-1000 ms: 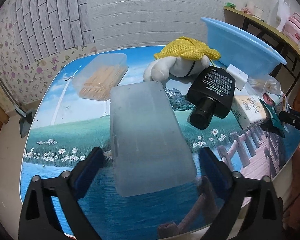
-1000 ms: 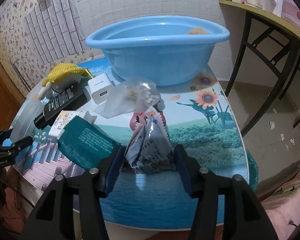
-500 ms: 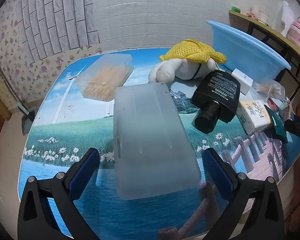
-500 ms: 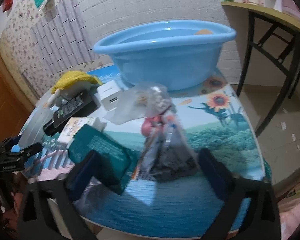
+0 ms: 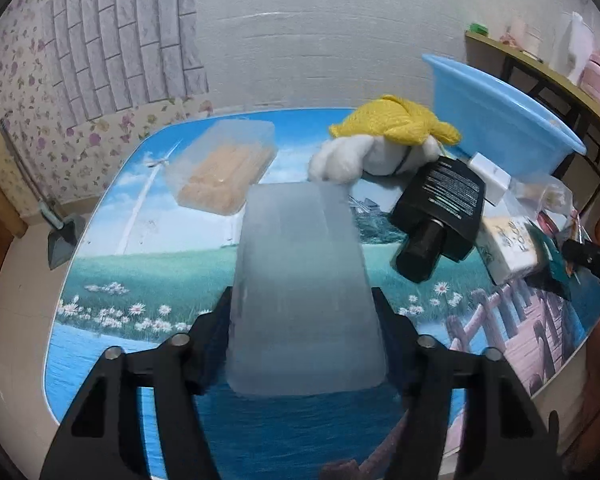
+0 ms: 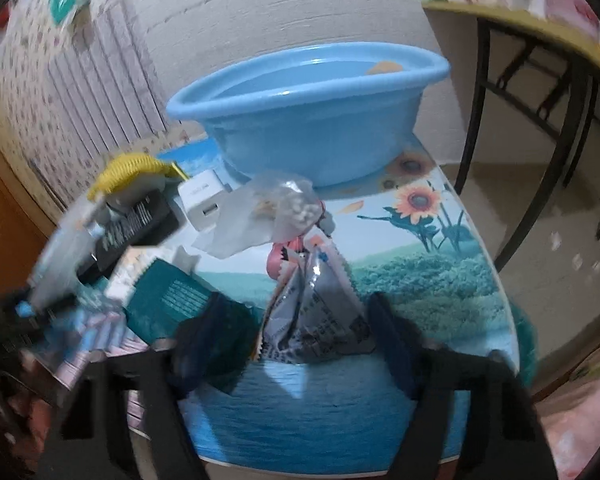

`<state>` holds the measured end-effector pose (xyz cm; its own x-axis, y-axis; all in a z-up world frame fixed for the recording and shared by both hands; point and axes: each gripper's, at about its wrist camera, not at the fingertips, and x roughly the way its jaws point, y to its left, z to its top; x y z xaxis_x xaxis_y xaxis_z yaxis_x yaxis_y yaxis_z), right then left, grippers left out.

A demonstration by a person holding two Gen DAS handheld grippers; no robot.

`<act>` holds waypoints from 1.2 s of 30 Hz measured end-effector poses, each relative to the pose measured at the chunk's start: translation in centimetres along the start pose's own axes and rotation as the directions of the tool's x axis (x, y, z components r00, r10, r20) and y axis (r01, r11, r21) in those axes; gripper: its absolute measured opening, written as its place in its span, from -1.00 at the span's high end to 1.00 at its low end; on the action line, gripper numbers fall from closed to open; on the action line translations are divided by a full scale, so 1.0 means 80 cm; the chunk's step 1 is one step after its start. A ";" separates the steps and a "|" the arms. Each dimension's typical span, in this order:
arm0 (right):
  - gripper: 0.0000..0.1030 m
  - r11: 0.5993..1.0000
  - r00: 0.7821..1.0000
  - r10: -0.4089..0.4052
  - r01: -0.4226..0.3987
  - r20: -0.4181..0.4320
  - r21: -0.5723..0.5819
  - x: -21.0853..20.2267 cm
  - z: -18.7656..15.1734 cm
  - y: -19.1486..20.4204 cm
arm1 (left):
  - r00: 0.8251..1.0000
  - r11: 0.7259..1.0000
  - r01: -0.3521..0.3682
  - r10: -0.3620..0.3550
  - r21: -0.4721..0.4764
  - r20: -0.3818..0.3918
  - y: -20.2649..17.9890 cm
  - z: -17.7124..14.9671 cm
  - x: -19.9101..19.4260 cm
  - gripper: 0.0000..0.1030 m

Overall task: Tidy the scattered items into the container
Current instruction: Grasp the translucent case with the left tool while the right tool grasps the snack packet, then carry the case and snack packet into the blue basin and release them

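Observation:
A frosted plastic box lies lengthwise on the picture-printed table. My left gripper straddles its near end, jaws closing, with both pads against the box's long sides. In the right wrist view, a crumpled silver snack packet stands between the jaws of my right gripper, which are closing. The right pad is at the packet's edge, and a gap shows on the left; this view is blurred. The blue basin stands behind the packet at the table's far end.
A plush toy with a yellow knit hat, a black bottle, a white charger, a small white carton and a clear box of sticks lie on the table. A teal packet and a clear bag sit near the snack packet.
The left jaws spread wide, then came in onto the frosted box's sides. The right jaws let go of the snack packet, opened wide, and are narrowing around it again.

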<state>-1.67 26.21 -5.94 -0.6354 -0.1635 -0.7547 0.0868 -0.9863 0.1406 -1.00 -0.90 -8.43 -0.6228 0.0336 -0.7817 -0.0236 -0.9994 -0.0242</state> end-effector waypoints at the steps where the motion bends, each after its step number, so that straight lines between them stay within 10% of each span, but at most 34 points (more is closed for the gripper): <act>1: 0.25 1.000 1.000 0.018 -0.018 -0.004 -0.009 0.000 0.000 0.001 | 1.000 1.000 0.006 -0.005 -0.004 0.001 0.001 0.000 -0.001 -0.20; 36: 0.32 0.965 0.921 0.261 -0.240 0.290 -0.105 -0.103 0.076 -0.003 | 0.958 0.987 0.130 -0.150 0.094 0.244 -0.072 0.102 -0.107 -0.19</act>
<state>-1.12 27.92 4.18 -0.7848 -0.4009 -0.4726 0.3170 -0.9150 0.2497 -1.90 4.58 3.51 -0.7840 0.1826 -0.5933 -0.1780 -0.9818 -0.0670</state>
